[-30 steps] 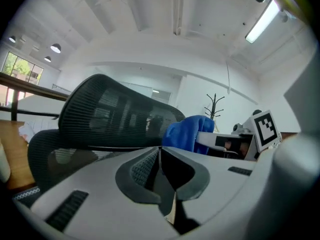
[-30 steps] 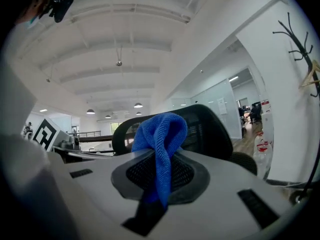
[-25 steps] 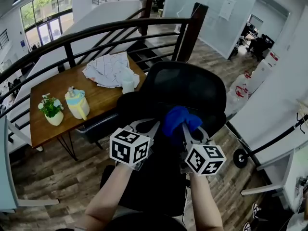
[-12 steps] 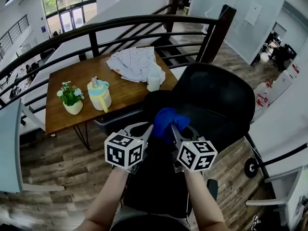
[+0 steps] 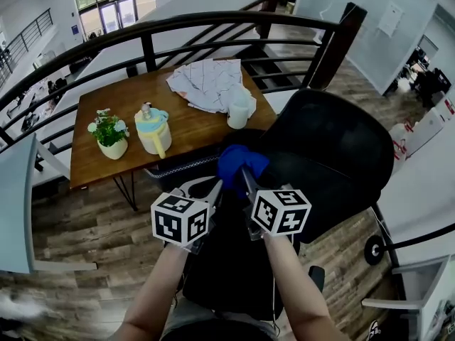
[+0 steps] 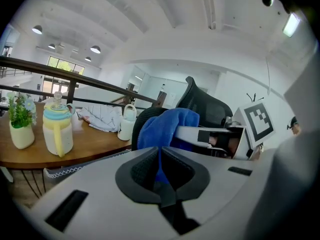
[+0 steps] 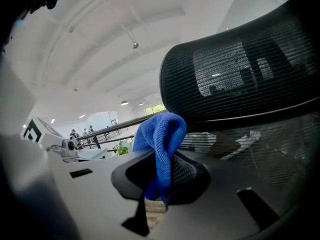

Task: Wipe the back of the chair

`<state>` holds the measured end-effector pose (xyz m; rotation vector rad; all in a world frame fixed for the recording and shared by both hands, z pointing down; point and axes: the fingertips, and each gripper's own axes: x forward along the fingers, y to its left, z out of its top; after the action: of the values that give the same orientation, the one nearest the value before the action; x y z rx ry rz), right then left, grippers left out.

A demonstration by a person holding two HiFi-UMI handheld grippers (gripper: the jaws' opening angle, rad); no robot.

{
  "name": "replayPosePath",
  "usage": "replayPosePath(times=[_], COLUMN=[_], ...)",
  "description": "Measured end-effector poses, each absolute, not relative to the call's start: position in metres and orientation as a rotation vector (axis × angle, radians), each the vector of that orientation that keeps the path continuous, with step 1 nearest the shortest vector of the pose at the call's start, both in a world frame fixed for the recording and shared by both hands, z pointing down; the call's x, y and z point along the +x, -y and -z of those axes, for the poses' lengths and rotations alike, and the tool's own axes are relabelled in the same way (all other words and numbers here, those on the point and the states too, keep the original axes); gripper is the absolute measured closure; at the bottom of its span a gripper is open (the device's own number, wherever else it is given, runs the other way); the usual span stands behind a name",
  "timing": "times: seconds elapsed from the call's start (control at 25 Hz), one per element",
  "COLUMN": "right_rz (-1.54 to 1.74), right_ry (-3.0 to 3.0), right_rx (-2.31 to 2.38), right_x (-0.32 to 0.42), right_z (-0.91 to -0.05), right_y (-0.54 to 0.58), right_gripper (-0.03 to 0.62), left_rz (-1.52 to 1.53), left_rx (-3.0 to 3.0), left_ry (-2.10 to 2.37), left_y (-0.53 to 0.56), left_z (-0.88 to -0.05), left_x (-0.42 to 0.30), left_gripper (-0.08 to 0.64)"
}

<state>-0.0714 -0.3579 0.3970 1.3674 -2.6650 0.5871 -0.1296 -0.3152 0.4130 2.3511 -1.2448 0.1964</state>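
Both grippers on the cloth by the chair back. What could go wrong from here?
The blue cloth is wadded between left gripper and right gripper; bare jaw tips might scrape the chair back mesh.
The white cup stands near the table edge beside the chair; a wide sweep could knock it.

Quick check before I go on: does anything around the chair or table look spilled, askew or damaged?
Nothing looks spilled or damaged. The blue cloth is bunched into a wad in the right gripper rather than spread flat. A crumpled patterned sheet lies on the table. The chair back looks intact.
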Motion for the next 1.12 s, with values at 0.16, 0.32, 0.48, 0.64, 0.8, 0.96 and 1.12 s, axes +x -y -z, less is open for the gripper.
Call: replayPosePath(times=[0.16,0.32,0.48,0.64,0.8,0.96,1.12], right_rz=[-0.617,-0.631,-0.646,-0.655,-0.668,-0.680,-0.715], right_ry=[2.632,2.598,2.575,2.567,2.549,2.519,2.496], right_rx=[1.398,1.468,1.509,1.542,1.585,1.642,1.723], right_x=[-0.064,-0.046,-0.026,-0.008,0.013,0.038,0.068], right_z=[-0.406,-0.410,-0.415,-0.417,-0.418,-0.421,-0.422], right_y=[0.369,0.380,0.384,0.382,0.379,0.375,0.369], right_gripper=[0.529,0.529,0.529,0.529,0.529,0.529,0.521], left_rz=[-0.211,-0.221,-0.224,-0.230,-0.251,-0.271,-0.294], left_rx=[2.353,2.355,2.349,2.354,2.374,2.398,2.423], left_ry=[1.241,1.228,1.210,1.190,1.153,1.114,1.077], left_y=[0.320,0.322,0.325,0.326,0.327,0.327,0.326], left_z=[-0.416,-0.418,-0.422,-0.423,-0.424,-0.425,-0.426], left_x=[-0.126,-0.116,-0.102,-0.088,-0.070,-0.049,-0.024], left_gripper=[0.532,0.532,0.532,0.532,0.532,0.532,0.532])
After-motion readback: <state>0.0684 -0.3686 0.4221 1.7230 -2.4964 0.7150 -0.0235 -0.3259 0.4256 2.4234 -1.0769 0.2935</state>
